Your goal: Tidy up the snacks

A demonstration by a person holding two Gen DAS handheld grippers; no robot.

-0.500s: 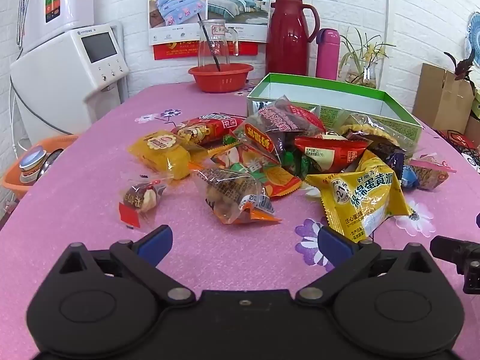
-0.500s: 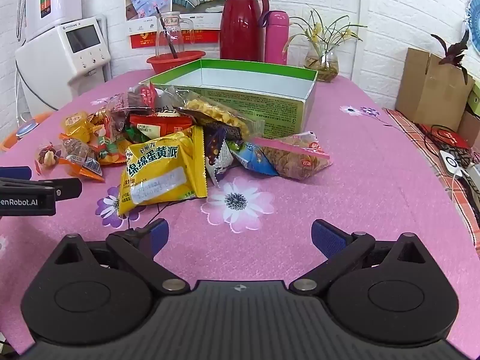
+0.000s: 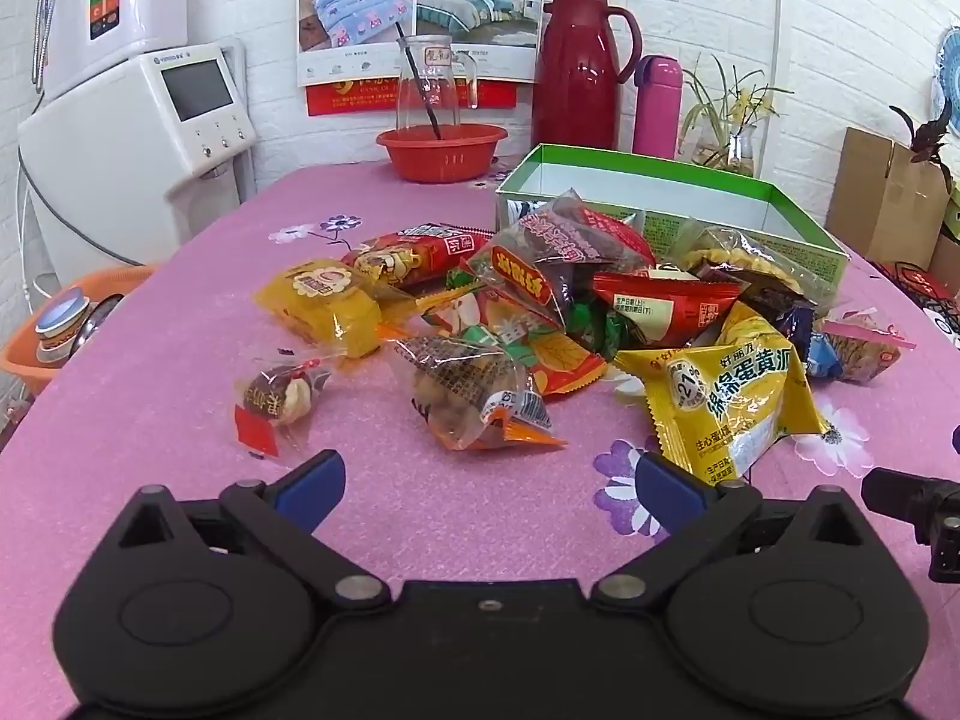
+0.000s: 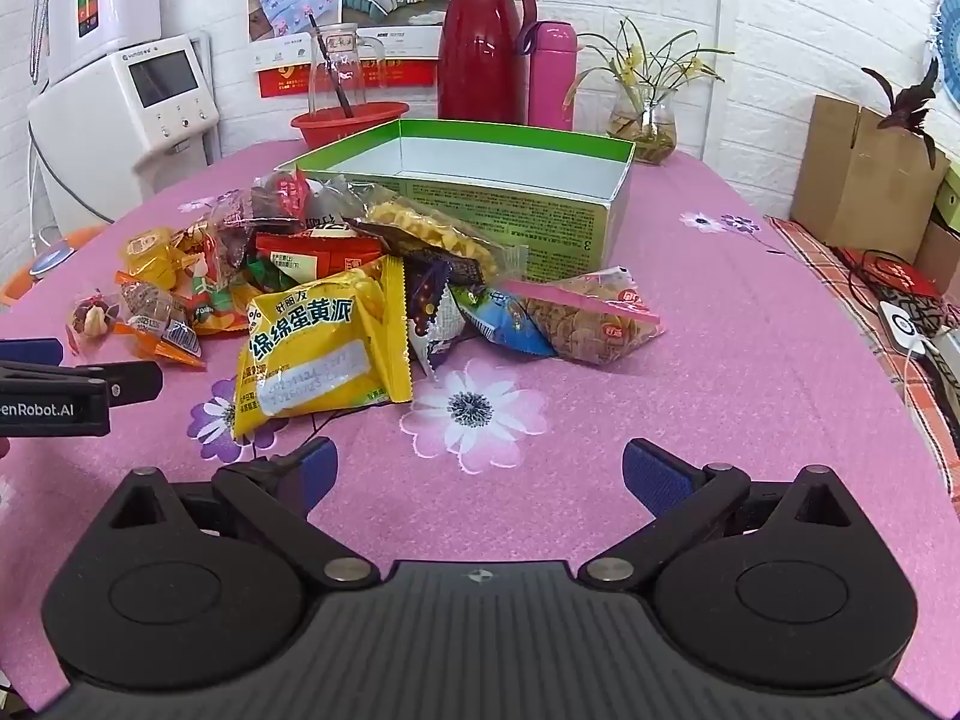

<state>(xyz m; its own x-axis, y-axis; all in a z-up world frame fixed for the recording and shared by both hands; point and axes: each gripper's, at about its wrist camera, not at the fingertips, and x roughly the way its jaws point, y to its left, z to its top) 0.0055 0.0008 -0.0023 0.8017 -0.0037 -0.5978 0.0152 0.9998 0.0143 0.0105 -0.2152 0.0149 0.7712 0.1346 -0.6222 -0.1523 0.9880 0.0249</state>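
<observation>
A heap of wrapped snacks (image 3: 576,312) lies on the pink flowered tablecloth in front of an open green box (image 3: 798,210), whose inside looks bare. A large yellow egg-pie pack (image 4: 318,348) lies nearest, with a clear orange-edged pack (image 3: 474,396) and a small nut sweet (image 3: 279,399) at the left. My left gripper (image 3: 486,483) hovers open short of the heap, nothing between its blue pads. My right gripper (image 4: 480,474) is open too, over bare cloth before the yellow pack. The left gripper's finger (image 4: 78,390) shows at the right wrist view's left edge.
Behind the box stand a red basin (image 3: 441,150) with a glass jug, a red thermos (image 3: 579,72), a pink bottle (image 3: 657,108) and a plant vase (image 4: 642,120). A white appliance (image 3: 138,138) is left of the table; a cardboard box (image 4: 864,180) sits at the right.
</observation>
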